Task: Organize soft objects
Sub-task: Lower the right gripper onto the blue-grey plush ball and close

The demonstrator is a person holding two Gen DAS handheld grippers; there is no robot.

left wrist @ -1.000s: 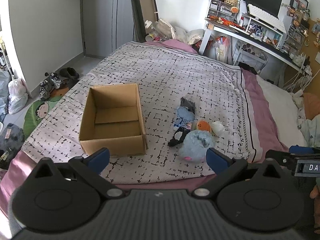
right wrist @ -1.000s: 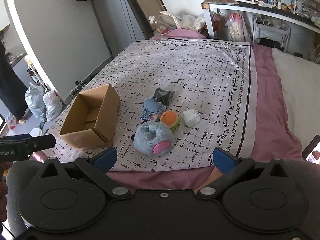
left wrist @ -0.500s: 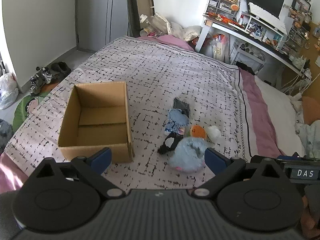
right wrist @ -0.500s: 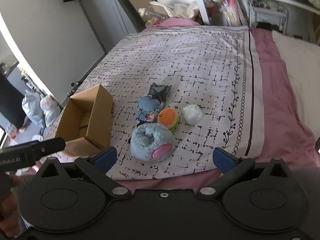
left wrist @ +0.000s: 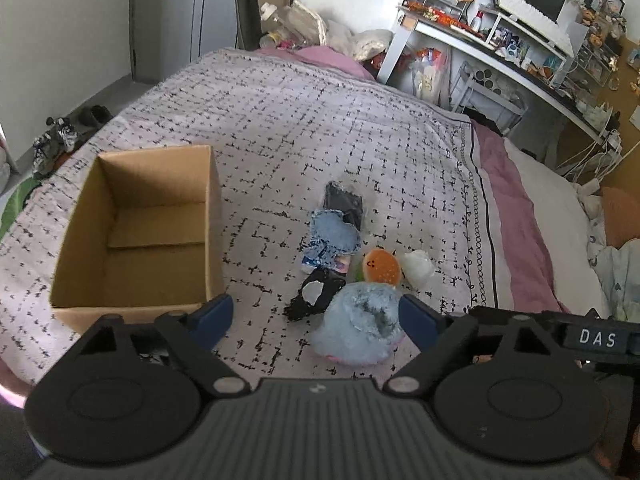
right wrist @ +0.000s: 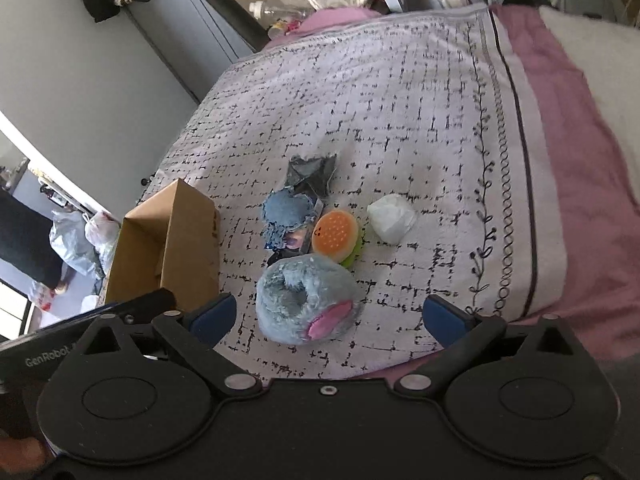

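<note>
A pile of soft things lies on the bed: a fluffy blue plush (left wrist: 360, 326) (right wrist: 306, 300), a burger plush (left wrist: 381, 267) (right wrist: 335, 235), a white soft lump (left wrist: 418, 267) (right wrist: 392, 218), blue denim pieces (left wrist: 334, 236) (right wrist: 287, 213), a dark cloth (left wrist: 343, 204) (right wrist: 313, 174) and a black strap (left wrist: 314, 296). An open, empty cardboard box (left wrist: 138, 232) (right wrist: 168, 244) stands left of the pile. My left gripper (left wrist: 316, 322) is open, above the near bed edge, with the blue plush by its right finger. My right gripper (right wrist: 330, 318) is open, just short of the blue plush.
The patterned bedspread (left wrist: 320, 120) covers the bed, with a pink sheet (right wrist: 580, 160) at the right. A cluttered desk (left wrist: 500, 52) stands at the back right. Shoes (left wrist: 60, 136) and bags (right wrist: 80, 236) lie on the floor at the left.
Both grippers have moved forward and lower toward the pile; the box and soft things look larger and nearer. Both stay open and nothing was grasped.
</note>
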